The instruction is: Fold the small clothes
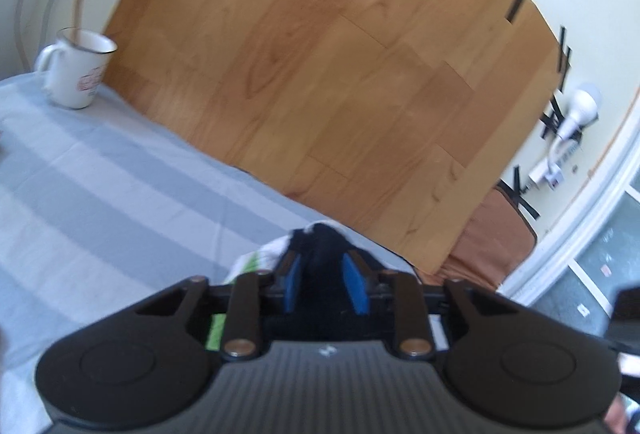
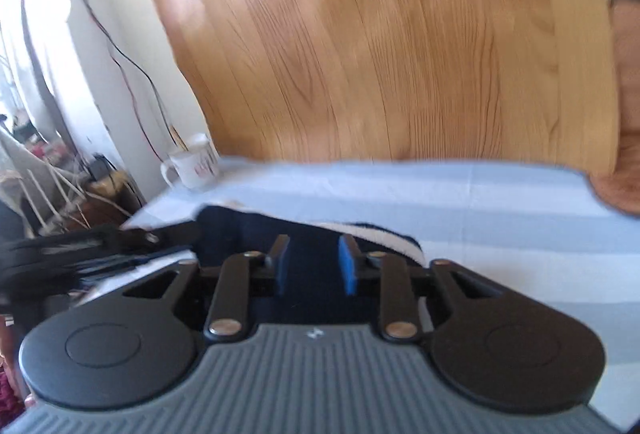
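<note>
Both tongs work one small dark navy garment with a white band, lying on the striped grey cloth of the tabletop at about 6 o'clock from the wooden board. The left tongs stand narrow with dark fabric between the blue pads; whether they pinch it is unclear. The right tongs stand narrow above the navy cloth, grip likewise unclear. Two holds likely keep an edge taut for folding. In the right wrist view the garment's long axis runs from 9 towards 3 o'clock.

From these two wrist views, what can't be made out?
- Garment, left wrist: mostly hidden behind the left gripper; its kind is unclear.
- Garment, right wrist: near part covered by the right gripper; blurred.
- Mug, right wrist: print smeared by blur.
- Whether either gripper's pads pinch the cloth: unclear.
</note>
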